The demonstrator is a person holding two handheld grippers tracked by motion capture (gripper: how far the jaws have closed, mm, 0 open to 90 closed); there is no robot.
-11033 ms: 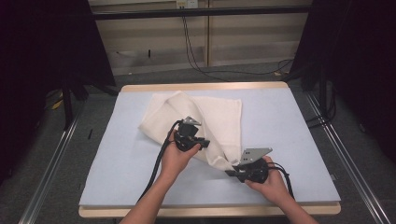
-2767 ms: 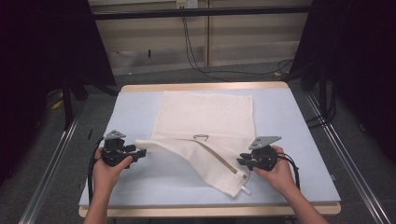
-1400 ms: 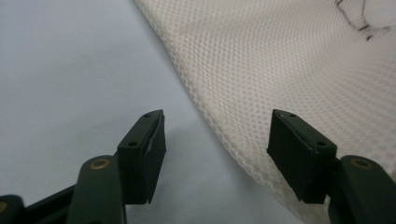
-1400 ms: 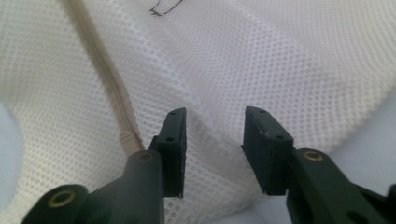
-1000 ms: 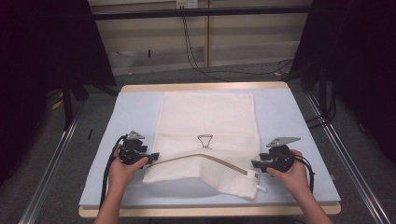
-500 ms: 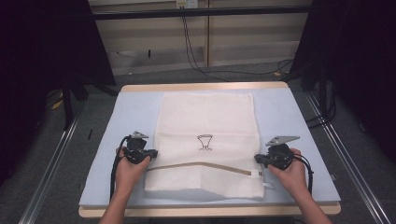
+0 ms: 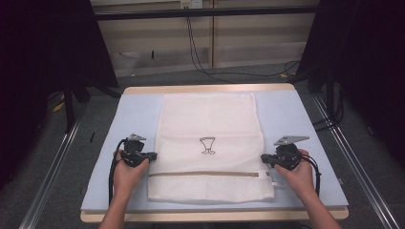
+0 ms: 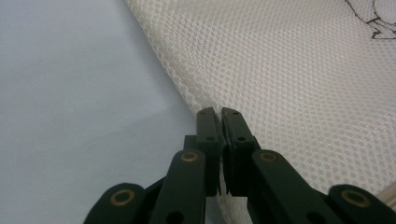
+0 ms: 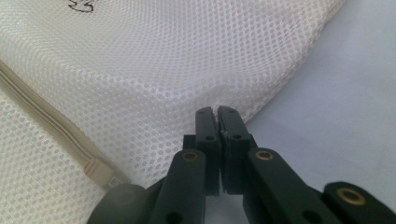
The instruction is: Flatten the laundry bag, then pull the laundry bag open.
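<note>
A white mesh laundry bag (image 7: 210, 119) lies spread flat on the pale blue table mat (image 7: 136, 109). It has a small black goblet print (image 7: 207, 144) in the middle and a beige zipper (image 7: 205, 174) across its near end. My left gripper (image 7: 152, 155) is at the bag's left edge, jaws pressed together on the mesh bag's (image 8: 303, 84) rim in the left gripper (image 8: 218, 112) view. My right gripper (image 7: 263, 158) sits at the right edge just above the zipper (image 9: 46, 112). The right gripper (image 9: 216, 111) pinches a small pucker of the mesh bag (image 9: 140, 70).
A wooden table edge (image 7: 210, 88) frames the mat at the back. Bare mat runs down both sides of the bag. Metal rails (image 7: 52, 176) flank the table on the floor, and black cables (image 7: 200, 52) hang behind it.
The raised fold at the bag's near end has dropped flat, so the zipper now runs straight. Both hands have stayed at the bag's side edges.
</note>
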